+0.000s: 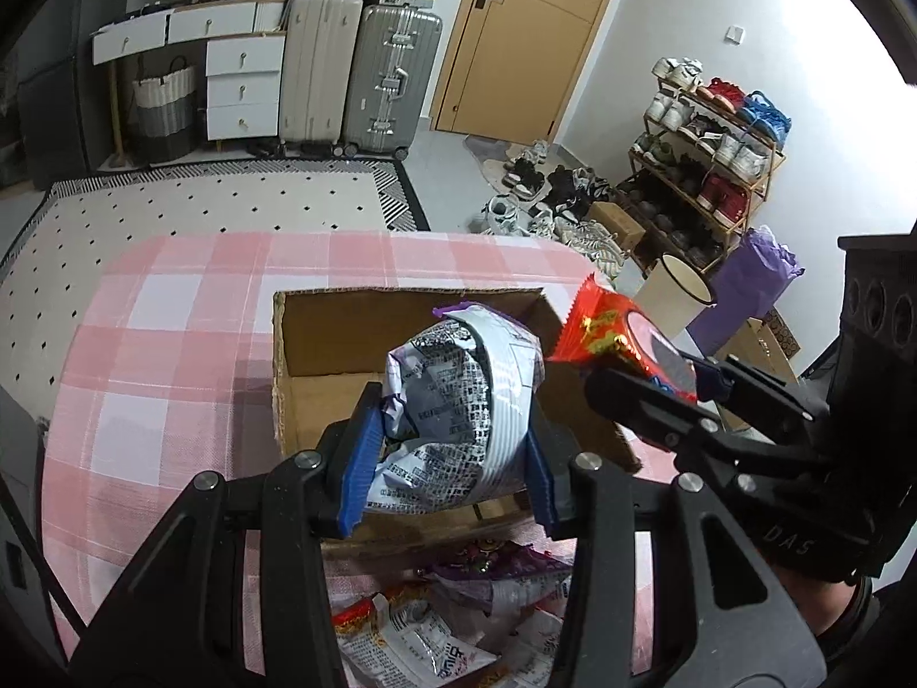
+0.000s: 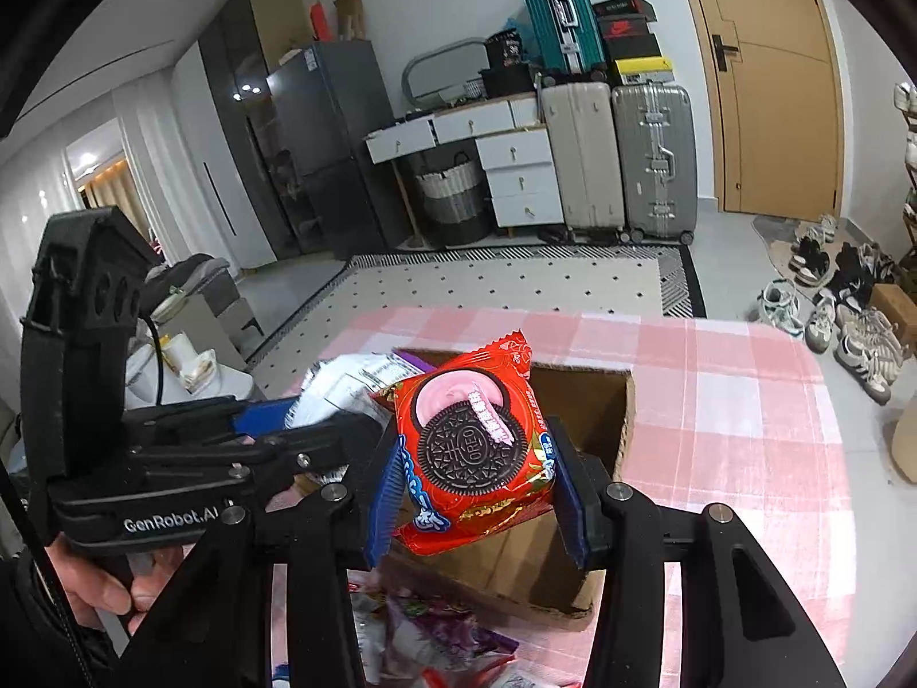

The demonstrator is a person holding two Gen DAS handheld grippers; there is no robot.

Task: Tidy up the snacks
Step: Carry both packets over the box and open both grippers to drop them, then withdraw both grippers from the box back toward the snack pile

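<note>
From the left wrist camera, the left hand-held gripper (image 1: 453, 453) is clamping a crumpled silver snack packet (image 1: 458, 395) between its blue pads (image 1: 361, 470), jaws narrowed onto it. The packet is standing roughly upright, its long axis running away from the camera, its purple-edged top end pointing toward the far wall of the open cardboard box (image 1: 321, 332). It is hanging above the box's opening, over the near part. The box is sitting on the pink checked table (image 1: 172, 344). To the right, the right hand-held gripper (image 1: 676, 378) is gripping a red Oreo packet (image 1: 619, 338), whose crimped end is pointing up and left, over the box's right wall. Loose snack packets (image 1: 412, 636) are lying on the table just in front of the box.

From the right wrist camera, the right hand-held gripper (image 2: 475, 487) is pinching the red Oreo packet (image 2: 475, 447) by its two side edges, jaws partly closed on it. The packet is facing the camera, printed face tilted up, its long axis slanting away, top seam pointing up toward the far side. It is hanging above the cardboard box (image 2: 607, 418). At left, the left hand-held gripper (image 2: 286, 430), held by a hand (image 2: 109, 585), is carrying the silver snack packet (image 2: 344, 384) over the box's left edge.
</note>
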